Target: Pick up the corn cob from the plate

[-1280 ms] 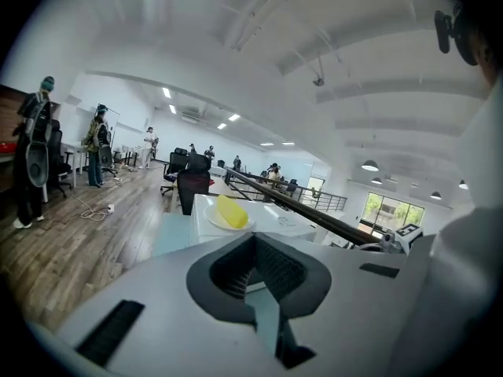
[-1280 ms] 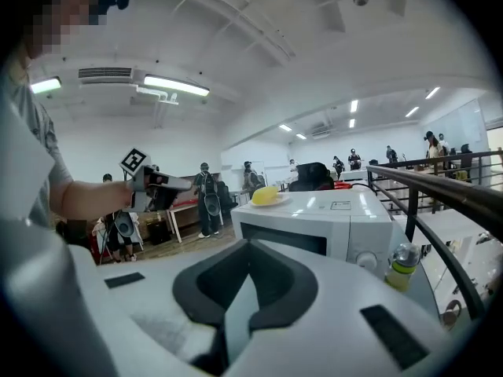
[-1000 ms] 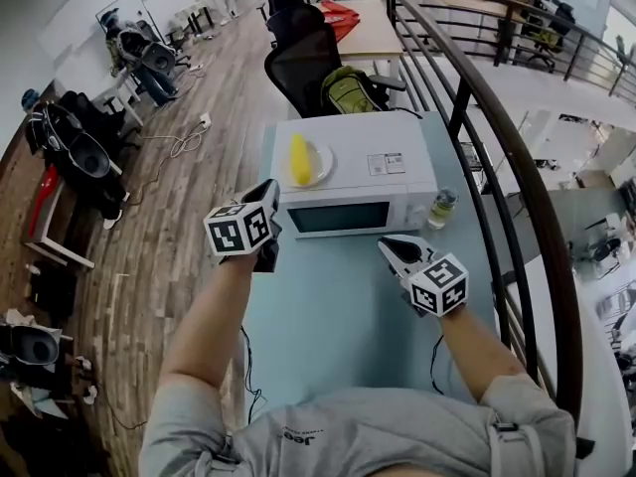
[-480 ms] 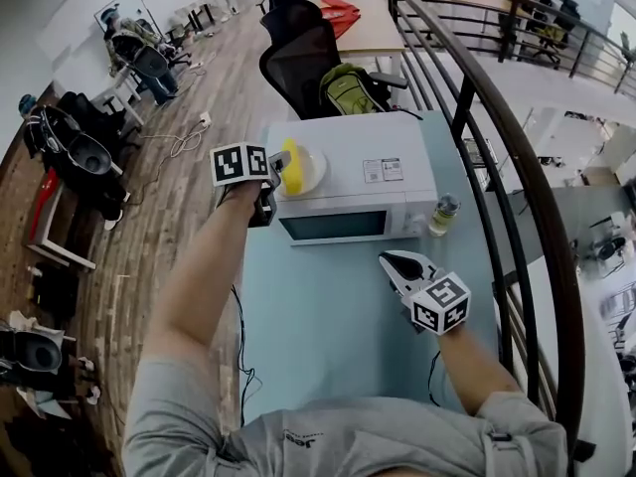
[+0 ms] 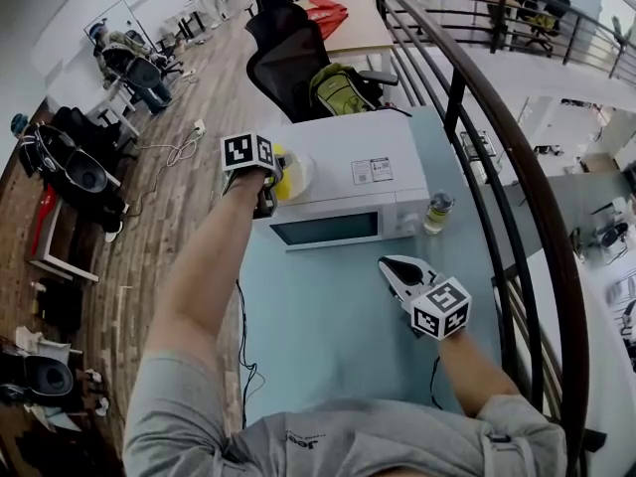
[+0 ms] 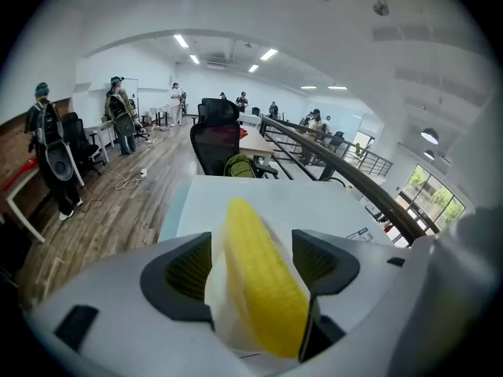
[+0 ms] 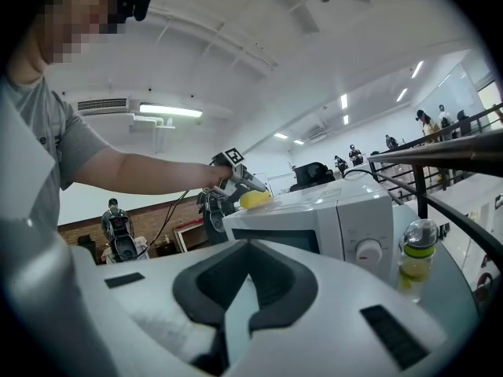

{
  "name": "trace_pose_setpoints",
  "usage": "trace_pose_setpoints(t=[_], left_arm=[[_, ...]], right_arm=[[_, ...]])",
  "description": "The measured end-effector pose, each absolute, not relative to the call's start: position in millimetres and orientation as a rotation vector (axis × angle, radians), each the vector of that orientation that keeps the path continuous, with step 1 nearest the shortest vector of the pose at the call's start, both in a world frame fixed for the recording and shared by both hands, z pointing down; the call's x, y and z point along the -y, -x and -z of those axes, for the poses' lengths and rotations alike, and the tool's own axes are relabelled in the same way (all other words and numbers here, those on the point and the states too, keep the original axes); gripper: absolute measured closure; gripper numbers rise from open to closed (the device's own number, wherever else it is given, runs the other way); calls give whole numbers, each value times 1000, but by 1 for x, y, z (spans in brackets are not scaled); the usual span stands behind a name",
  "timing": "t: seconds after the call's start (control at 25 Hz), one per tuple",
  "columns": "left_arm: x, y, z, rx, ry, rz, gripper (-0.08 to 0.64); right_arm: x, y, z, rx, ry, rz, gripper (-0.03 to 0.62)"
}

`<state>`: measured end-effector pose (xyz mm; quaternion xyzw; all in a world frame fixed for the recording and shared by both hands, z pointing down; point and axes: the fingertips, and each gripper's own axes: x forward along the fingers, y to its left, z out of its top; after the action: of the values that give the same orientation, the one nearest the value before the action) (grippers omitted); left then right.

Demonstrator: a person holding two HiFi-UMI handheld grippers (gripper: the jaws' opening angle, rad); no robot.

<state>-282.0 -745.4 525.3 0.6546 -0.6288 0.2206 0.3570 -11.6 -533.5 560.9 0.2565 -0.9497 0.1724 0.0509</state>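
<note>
- Pale blue counter (image 5: 328, 326) lies nearest, and my right tongs (image 5: 396, 266) hover over it, clenched on nothing.
- White microwave (image 5: 348, 162) stands beyond, with a bottle (image 5: 436, 210) beside it.
- On the microwave's top, my left tongs (image 5: 268, 189) have just been opening. They stand released, straddling the yellow corn cob (image 6: 259, 281) without gripping it.
- The corn cob rests on the plate (image 5: 302, 177) there.

Head view looks steeply down on the microwave (image 5: 338, 167), which the low right gripper view also faces; left gripper view sits close over the corn (image 6: 259, 281).
</note>
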Motion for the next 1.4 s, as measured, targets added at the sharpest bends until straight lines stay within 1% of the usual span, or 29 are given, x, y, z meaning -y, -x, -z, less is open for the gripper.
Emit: trace_pose_setpoints(t=[0.36,0.56,0.6,0.68,0.84,0.96,1.4], left_arm=[[748,278,-538,1627,-1642,-612,233],[750,270,-555,1635,-1605,-704,235],[750,270,-558,1647,-1597,-732,241],[751,271,-559,1665,-1597,-757,292],[749,271,-557,1672,-1611,-693,299],[747,273,-546,1676,-1640,-617,299],[719,264,-465,1710,-1817,-519,299]], right_arm=[[531,-2,-562,2887,-808,-554,577],[531,-5,-566,2886,-813,-562,577],[530,-6,-567,2886,-814,-564,577],[530,-8,-569,2886,-820,-569,577],[529,-15,-571,2879,-836,-581,577],[529,-18,-568,2879,-847,-570,578],[528,-15,-532,2913,-855,-478,577]])
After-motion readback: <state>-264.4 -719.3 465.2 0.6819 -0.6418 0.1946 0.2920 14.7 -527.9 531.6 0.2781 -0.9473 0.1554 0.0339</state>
